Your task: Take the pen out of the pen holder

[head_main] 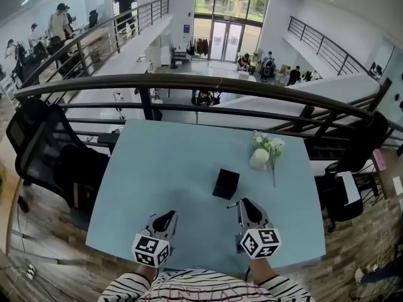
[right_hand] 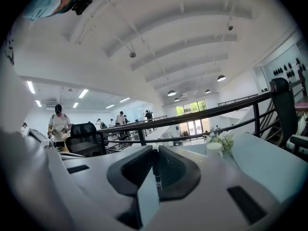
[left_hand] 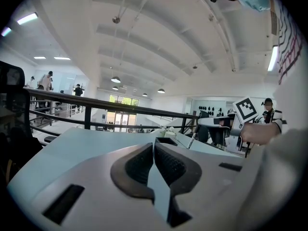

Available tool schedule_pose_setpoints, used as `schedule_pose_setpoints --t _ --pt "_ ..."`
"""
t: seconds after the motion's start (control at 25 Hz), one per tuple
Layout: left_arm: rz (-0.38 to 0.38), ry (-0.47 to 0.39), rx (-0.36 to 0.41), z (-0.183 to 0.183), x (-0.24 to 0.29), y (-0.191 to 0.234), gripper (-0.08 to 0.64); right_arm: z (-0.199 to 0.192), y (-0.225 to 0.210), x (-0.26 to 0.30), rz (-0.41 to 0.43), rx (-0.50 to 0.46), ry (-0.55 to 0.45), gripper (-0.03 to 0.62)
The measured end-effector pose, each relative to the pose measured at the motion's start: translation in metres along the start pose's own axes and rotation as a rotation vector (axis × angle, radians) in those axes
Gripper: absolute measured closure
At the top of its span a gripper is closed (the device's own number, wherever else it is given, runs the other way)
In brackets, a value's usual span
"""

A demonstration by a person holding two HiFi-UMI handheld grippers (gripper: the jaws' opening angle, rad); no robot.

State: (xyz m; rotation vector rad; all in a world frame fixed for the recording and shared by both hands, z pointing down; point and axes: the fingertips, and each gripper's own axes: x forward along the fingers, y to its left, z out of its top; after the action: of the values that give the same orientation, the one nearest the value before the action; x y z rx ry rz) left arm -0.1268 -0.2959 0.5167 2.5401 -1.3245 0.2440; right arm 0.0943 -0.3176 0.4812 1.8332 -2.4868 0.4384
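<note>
The black square pen holder [head_main: 225, 183] stands mid-table; in the left gripper view the pen holder [left_hand: 166, 141] shows just past the jaws. My right gripper [head_main: 242, 204] hovers just in front of and to the right of it, shut on a dark pen [head_main: 232, 204] that sticks out to the left. In the right gripper view the pen [right_hand: 156, 177] stands clamped between the right gripper's [right_hand: 155, 150] pads. The left gripper view catches that pen [left_hand: 192, 140] hanging from the other gripper. My left gripper [head_main: 169, 216] sits over the table's near left, shut and empty, as the left gripper [left_hand: 154, 146] shows close up.
A white vase with flowers [head_main: 261, 156] stands behind and right of the holder on the pale blue table [head_main: 164, 162]. A dark railing [head_main: 189, 83] runs along the table's far edge. Black office chairs [head_main: 44, 150] flank the table on both sides.
</note>
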Motion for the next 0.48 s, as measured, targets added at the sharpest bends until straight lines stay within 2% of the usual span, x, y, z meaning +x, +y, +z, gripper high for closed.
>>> schedule_pose_setpoints --t 0.48 --pt "-0.005 -0.004 0.022 0.001 0.006 -0.048 0.526 -0.017 -0.014 -0.039 0.049 0.007 0.046 0.537"
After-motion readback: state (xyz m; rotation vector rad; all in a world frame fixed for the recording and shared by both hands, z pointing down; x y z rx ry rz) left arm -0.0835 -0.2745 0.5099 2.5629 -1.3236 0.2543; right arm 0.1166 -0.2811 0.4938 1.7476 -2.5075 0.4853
